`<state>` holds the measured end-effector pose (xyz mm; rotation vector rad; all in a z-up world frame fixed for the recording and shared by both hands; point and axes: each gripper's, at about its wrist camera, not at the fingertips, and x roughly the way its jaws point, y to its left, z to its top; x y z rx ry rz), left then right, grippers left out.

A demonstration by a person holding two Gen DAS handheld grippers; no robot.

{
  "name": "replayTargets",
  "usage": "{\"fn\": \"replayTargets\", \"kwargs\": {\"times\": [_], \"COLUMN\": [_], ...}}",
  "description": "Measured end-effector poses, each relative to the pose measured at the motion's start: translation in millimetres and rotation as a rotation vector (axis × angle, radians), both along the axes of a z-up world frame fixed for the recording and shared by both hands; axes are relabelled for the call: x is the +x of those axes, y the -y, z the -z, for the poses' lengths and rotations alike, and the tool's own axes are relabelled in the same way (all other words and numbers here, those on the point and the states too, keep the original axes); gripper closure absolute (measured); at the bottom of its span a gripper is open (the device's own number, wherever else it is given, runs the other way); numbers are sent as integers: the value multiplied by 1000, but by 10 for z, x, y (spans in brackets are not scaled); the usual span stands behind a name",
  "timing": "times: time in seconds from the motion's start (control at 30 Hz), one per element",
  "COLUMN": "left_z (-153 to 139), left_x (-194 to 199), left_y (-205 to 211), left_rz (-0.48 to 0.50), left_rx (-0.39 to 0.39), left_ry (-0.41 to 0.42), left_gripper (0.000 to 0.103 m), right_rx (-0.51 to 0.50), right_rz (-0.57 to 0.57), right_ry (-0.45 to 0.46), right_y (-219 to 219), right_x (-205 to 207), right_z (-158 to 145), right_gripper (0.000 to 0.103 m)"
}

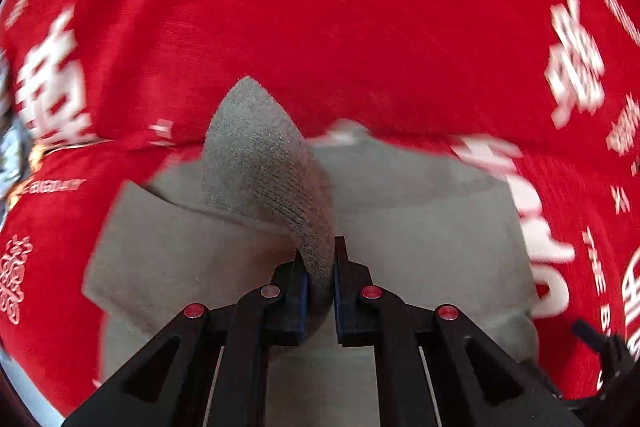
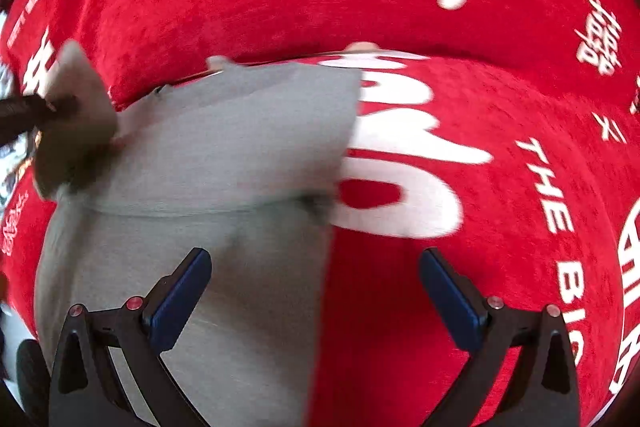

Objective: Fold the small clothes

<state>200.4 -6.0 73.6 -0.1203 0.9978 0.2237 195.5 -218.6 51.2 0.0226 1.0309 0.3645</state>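
Observation:
A small grey knit garment point(image 1: 420, 219) lies on a red cloth with white lettering point(image 1: 340, 7). My left gripper point(image 1: 319, 253) is shut on a corner flap of the garment point(image 1: 260, 155) and holds it lifted above the rest. In the right wrist view the same garment point(image 2: 224, 147) spreads left of centre, with the lifted flap point(image 2: 80, 99) and the left gripper point(image 2: 24, 115) at the far left. My right gripper point(image 2: 316, 263) is open and empty, hovering over the garment's right edge, left finger above grey fabric, right finger above red cloth.
The red cloth point(image 2: 480, 107) covers a soft, ridged surface, with a raised fold behind the garment point(image 2: 280, 7). Large white letters point(image 2: 400, 187) lie just right of the garment. A patterned floor shows at the far left edge point(image 1: 8, 155).

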Motion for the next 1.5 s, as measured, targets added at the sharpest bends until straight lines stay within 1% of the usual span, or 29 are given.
{"fn": "replayTargets", "kwargs": {"times": [0.13,0.2,0.23,0.27,0.3,0.33,0.37,0.4,0.47,0.53,0.57,0.63,0.7,0.77,0.83,0.9,0.93,0.97,1.0,1.07,1.17,1.2,1.23,1.27,1.3,1.33,1.37,1.43,1.5], "left_z": [283,391,420,430,416,402,352,278,137,19,-33,-119,-144,-90,-4,59,101,148,216,334,487,519,513,504,492,471,441,397,433], "left_x": [85,121,123,127,109,76,35,-24,-99,-185,-237,-333,-376,-366,-405,-455,-453,-453,-454,-461,-456,-451,-464,-476,-477,-482,-497,-518,-505], "left_y": [454,562,550,583,616,634,654,669,651,567,487,258,-18,-359,-669,-912,-974,-1016,-1050,-1026,-901,-864,-832,-809,-803,-806,-812,-835,-796], "left_rz": [70,93,96,106,131,153,165,165,188,229,227,199,134,36,-56,-136,-156,-169,-178,-172,-132,-124,-116,-107,-100,-97,-90,-85,-65], "left_rx": [10,-18,-20,-9,-8,-20,-16,4,11,-17,-30,-45,-44,-44,-69,-77,-74,-75,-83,-88,-60,-36,-13,-5,-10,-23,-42,-66,-71], "left_ry": [-69,-118,-133,-142,-136,-132,-116,-82,-46,-42,-32,-9,7,-10,-33,-29,-33,-42,-59,-94,-135,-139,-126,-121,-124,-127,-120,-103,-119], "left_gripper": [92,92,91,88,66,35,24,16,16,16,16,16,16,16,16,16,16,16,16,16,16,16,16,16,16,16,16,16,16], "right_rx": [31,50,60,71,75,79,87,98,113,132,143,185,236,267,308,370,405,429,431,400,387,367,351,328,299,291,297,275,258], "right_rz": [36,47,48,46,47,48,48,49,52,53,51,38,17,0,-28,-40,-44,-49,-45,-22,11,34,50,57,23,16,16,0,23], "right_ry": [-11,-14,-13,-9,-5,-2,1,2,2,2,5,11,23,38,43,1,-18,-33,-59,-115,-165,-211,-232,-198,-179,-184,-161,-55,39], "right_y": [239,330,354,388,408,427,444,457,467,471,466,441,383,294,156,38,-19,-83,-189,-363,-562,-637,-685,-711,-778,-787,-766,-684,-531], "right_x": [66,91,95,109,98,99,99,108,124,121,116,118,133,174,262,347,369,393,436,537,650,719,763,766,777,771,735,581,406], "right_z": [79,104,105,106,104,104,105,106,112,98,88,41,-26,-82,-118,-113,-117,-124,-118,-32,104,203,259,237,195,183,137,-39,-147], "right_gripper": [0,0,0,0,0,0,0,0,0,0,0,0,0,0,0,0,0,0,0,2,3,3,8,40,77,91,91,91,91]}}
